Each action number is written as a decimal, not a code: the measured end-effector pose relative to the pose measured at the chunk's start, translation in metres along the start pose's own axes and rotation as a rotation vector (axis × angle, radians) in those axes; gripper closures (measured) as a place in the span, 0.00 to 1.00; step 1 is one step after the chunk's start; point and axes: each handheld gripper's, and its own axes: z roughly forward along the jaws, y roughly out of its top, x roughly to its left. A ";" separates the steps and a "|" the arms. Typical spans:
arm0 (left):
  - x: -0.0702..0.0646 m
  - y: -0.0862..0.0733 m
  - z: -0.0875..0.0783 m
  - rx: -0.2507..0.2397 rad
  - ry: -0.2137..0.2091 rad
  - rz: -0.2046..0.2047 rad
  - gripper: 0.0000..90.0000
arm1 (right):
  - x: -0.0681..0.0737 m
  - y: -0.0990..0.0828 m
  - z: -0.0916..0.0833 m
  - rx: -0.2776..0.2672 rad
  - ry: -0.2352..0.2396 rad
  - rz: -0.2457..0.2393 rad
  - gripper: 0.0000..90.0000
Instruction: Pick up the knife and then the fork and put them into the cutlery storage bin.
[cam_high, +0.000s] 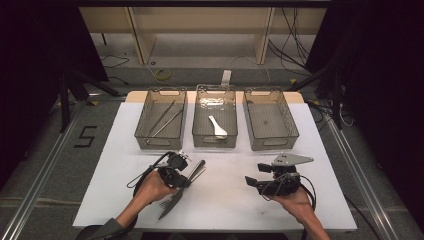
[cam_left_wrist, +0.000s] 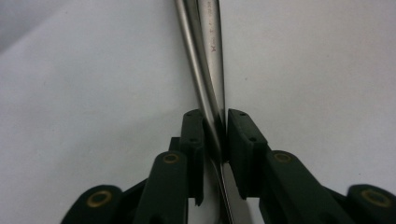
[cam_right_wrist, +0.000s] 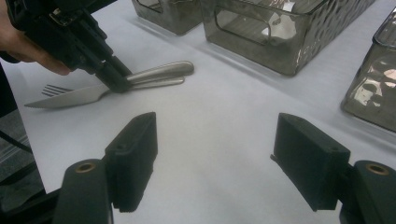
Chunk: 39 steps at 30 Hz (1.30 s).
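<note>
1. The left gripper (cam_high: 186, 173) sits at lower centre-left of the high view, its black jaws pinching 2 silver metal pieces at once: a silver steel table knife (cam_right_wrist: 70, 97) and a silver steel fork (cam_right_wrist: 56, 89) lying side by side on the white table sheet (cam_high: 225, 200).
2. In the left gripper view the pads press on both handles (cam_left_wrist: 212, 84), which run straight up the frame away from the jaws, so the long axis lines up with the gripper's own reach.
3. In the high view that axis runs diagonally: handles toward the upper right, knife tip toward the lower left beside the person's left hand (cam_high: 150, 187).
4. The right gripper (cam_high: 252, 181) rests at lower right of the high view, jaws spread and holding nothing, well apart from the cutlery; the left one is clearly nearer.
5. 3 smoky clear plastic bins (cam_high: 248, 122) stand in a row at the upper centre, beyond the handles. The left bin holds long thin metal pieces, the middle one a white plastic spoon (cam_high: 217, 126).
6. Hard to make out: the fork's tines peek out at far left of the right gripper view, partly behind the knife blade; whether the cutlery is lifted or touching the sheet, I cannot tell.
</note>
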 end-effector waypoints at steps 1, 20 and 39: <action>0.000 0.000 0.000 -0.001 -0.007 -0.002 0.87 | 0.000 0.000 0.000 0.000 0.000 0.000 0.35; -0.011 0.002 -0.011 -0.019 -0.017 0.103 0.91 | 0.000 0.000 -0.003 -0.011 -0.006 0.001 0.35; -0.033 0.005 -0.029 -0.055 -0.048 0.213 0.91 | 0.012 0.009 0.002 -0.029 0.044 -0.043 0.36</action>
